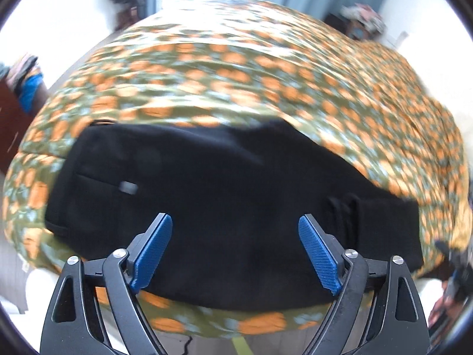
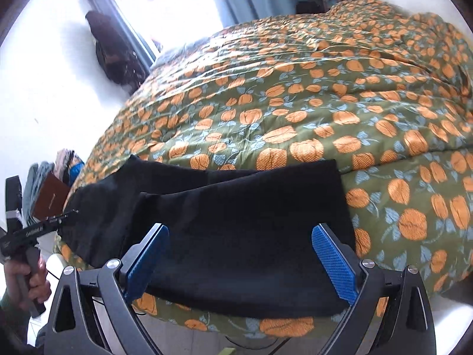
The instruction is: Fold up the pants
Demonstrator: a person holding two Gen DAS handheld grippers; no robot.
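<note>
One fold at least looks done: the black pants (image 2: 236, 230) lie flat on the near edge of the bed, on the quilt (image 2: 295, 103) printed with orange fruit, and in the right wrist view a second layer of cloth sits on top of the first, its edge stepping across the left part of the garment. I judge from this that the legs are already laid one over the other, so the pants now form a long band running left to right along the bed's near side. In the left wrist view a pocket with a small pale tab (image 1: 128, 188) shows on the left part of the pants (image 1: 221, 207), which suggests the waist end lies there and the leg ends lie to the right, where a squarer edge shows.

The left claw (image 1: 235, 254) is spread wide with nothing between its blue pads, and it hovers over the near middle of the pants; this view is blurred. The right claw (image 2: 239, 263) is spread wide too, empty, above the right part of the cloth. A hand (image 2: 26, 278) at the left edge of the right wrist view grips the other tool's handle.

What is left, as I judge it, is to fold the band across its length, leg ends over to the waist, once or twice.
</note>
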